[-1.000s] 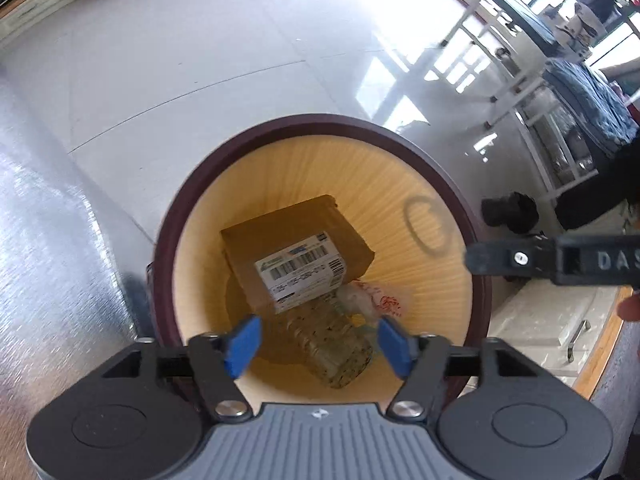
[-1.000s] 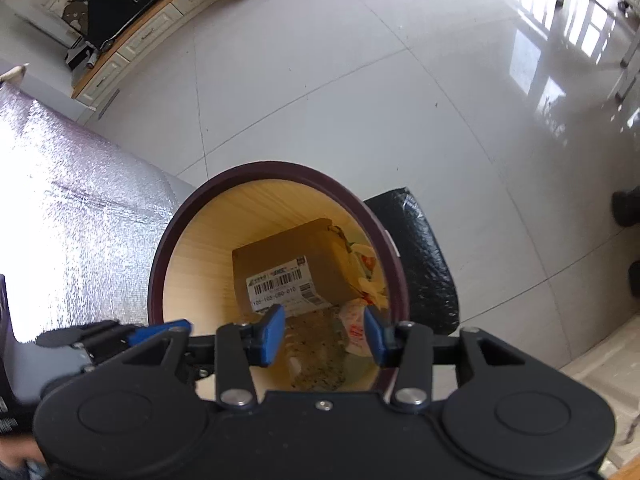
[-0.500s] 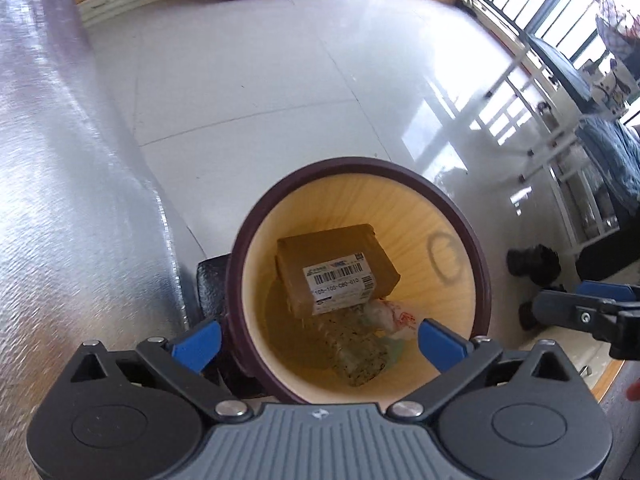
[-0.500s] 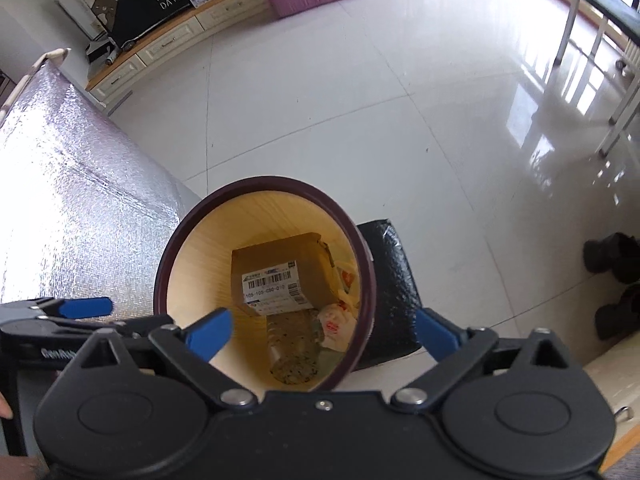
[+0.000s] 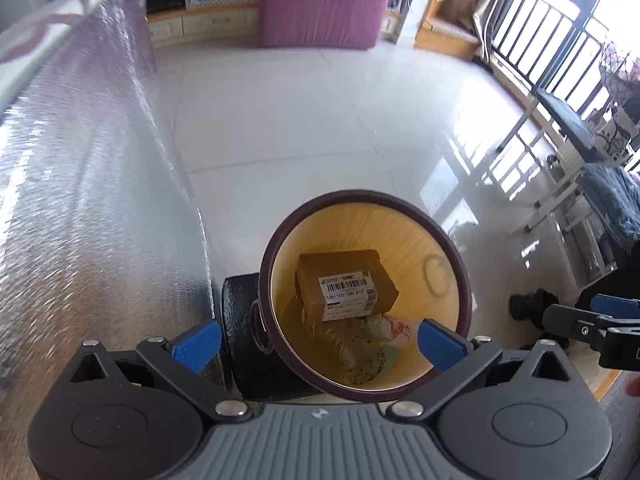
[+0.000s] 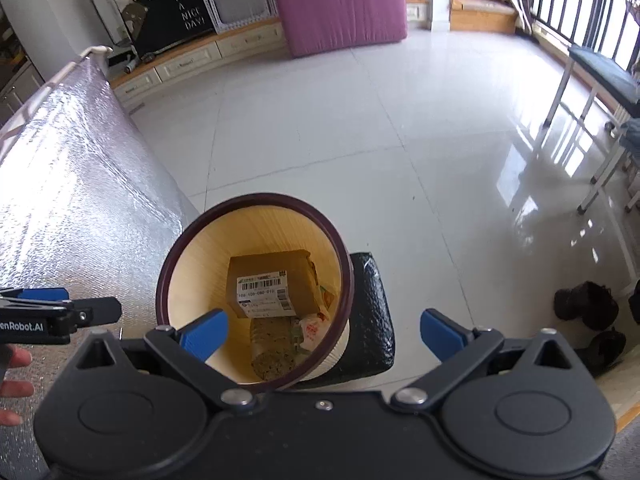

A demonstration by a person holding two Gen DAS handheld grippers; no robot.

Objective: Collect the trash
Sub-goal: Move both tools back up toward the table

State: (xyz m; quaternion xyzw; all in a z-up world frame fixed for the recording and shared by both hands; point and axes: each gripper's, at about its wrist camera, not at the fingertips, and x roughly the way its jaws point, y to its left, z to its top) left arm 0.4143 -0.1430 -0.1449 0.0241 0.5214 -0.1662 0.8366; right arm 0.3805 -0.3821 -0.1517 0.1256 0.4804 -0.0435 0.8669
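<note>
A round trash bin (image 5: 400,204) with a dark maroon rim and pale yellow inside stands on the floor below both grippers; it also shows in the right wrist view (image 6: 256,200). Inside lie a brown cardboard box with a barcode label (image 5: 346,284) (image 6: 266,286), a clear plastic bottle (image 5: 360,354) (image 6: 274,344) and a crumpled white wrapper (image 5: 394,326) (image 6: 314,328). My left gripper (image 5: 318,340) is open and empty above the bin. My right gripper (image 6: 322,334) is open and empty above the bin's right side.
A silver foil-covered surface (image 5: 80,200) (image 6: 60,184) rises at the left. A black padded object (image 6: 372,308) (image 5: 238,320) sits beside the bin. Dark shoes (image 6: 584,306) lie at the right. White tiled floor (image 6: 360,128), a purple mattress (image 6: 340,0), and white-legged furniture (image 5: 560,184) lie beyond.
Both grippers have opened wide and risen away from the bin, which now looks smaller and lower. More of the room shows.
</note>
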